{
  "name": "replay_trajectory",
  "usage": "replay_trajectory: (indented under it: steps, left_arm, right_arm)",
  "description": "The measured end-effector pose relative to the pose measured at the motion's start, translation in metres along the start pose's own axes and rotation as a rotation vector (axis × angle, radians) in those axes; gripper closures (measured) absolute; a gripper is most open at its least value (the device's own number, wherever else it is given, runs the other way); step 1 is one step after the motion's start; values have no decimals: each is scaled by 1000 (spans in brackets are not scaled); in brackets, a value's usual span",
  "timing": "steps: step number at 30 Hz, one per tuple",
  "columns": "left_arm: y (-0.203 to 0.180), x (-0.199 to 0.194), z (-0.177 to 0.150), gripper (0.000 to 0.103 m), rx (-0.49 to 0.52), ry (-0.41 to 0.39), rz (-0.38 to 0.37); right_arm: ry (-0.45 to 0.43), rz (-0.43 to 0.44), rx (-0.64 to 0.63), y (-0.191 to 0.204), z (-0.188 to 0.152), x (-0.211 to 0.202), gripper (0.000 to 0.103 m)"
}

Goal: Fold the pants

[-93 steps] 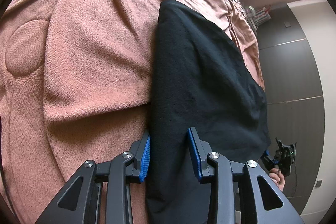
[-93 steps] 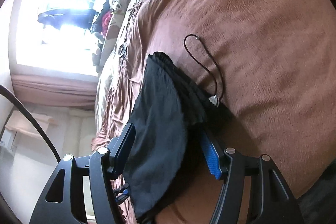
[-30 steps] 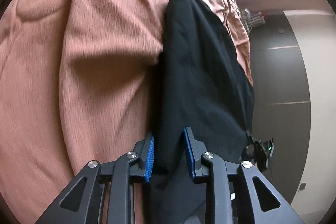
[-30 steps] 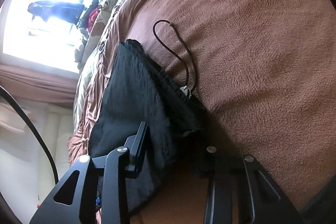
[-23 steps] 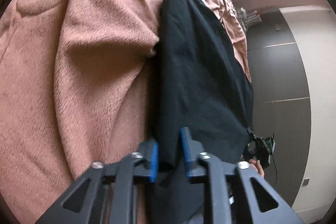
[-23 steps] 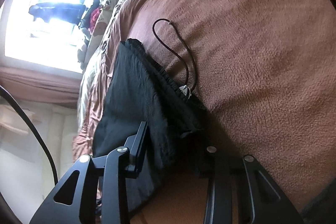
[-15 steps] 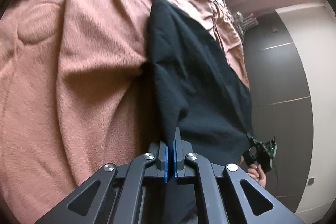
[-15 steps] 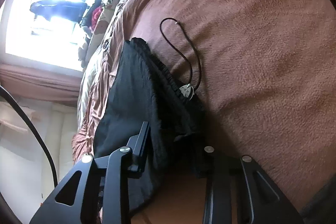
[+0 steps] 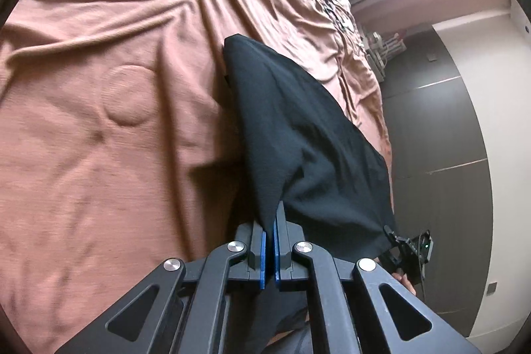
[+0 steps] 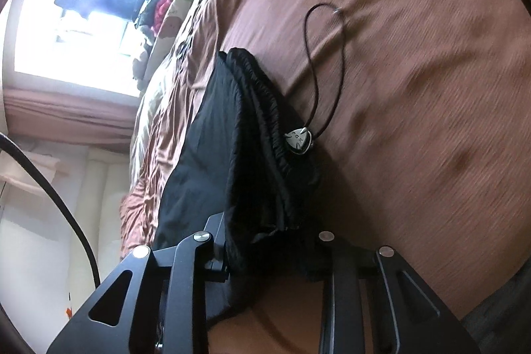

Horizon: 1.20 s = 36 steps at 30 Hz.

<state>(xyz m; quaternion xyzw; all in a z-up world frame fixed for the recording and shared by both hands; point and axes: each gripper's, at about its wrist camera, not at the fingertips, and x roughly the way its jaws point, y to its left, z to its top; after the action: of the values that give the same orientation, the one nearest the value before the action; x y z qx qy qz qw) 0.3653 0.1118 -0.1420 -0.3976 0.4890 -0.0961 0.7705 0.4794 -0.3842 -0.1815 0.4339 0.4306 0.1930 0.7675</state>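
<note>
An edge of the black pants [image 9: 298, 128] is pinched tight between the blue pads of the left gripper [image 9: 269, 231], the cloth tented ahead of the jaws over the brown blanket [image 9: 116, 88]. The waistband (drawcord [image 10: 318, 68] trailing beyond) is clamped in the right gripper [image 10: 272, 241].

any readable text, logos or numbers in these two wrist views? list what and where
No text can be read with confidence in either view.
The metal cord toggle at the waistband of the black pants carries an embossed mark, too small and blurred to read.
No print shows on the brown blanket or on either gripper.
</note>
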Motion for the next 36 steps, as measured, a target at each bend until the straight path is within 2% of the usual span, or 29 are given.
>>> replay_trajectory:
  steps: [9, 25, 31, 32, 34, 36]
  left_arm:
    - [36, -33, 5, 100, -29, -27, 18]
    - [112, -89, 8, 100, -85, -41, -12]
    - [129, -89, -2, 99, -119, -23, -18]
    - [132, -88, -5, 97, -129, -22, -15]
    - [138, -86, -14, 86, -146, -13, -29]
    - [141, -89, -25, 63, -137, -26, -24]
  right_arm:
    - [39, 6, -5, 24, -15, 34, 78]
    - [105, -46, -39, 63, -27, 74, 78]
    - [93, -86, -68, 68, -27, 80, 79]
    - [93, -86, -58, 65, -23, 81, 79]
    - [94, -89, -60, 67, -18, 85, 79]
    - [97, -89, -72, 68, -15, 87, 79]
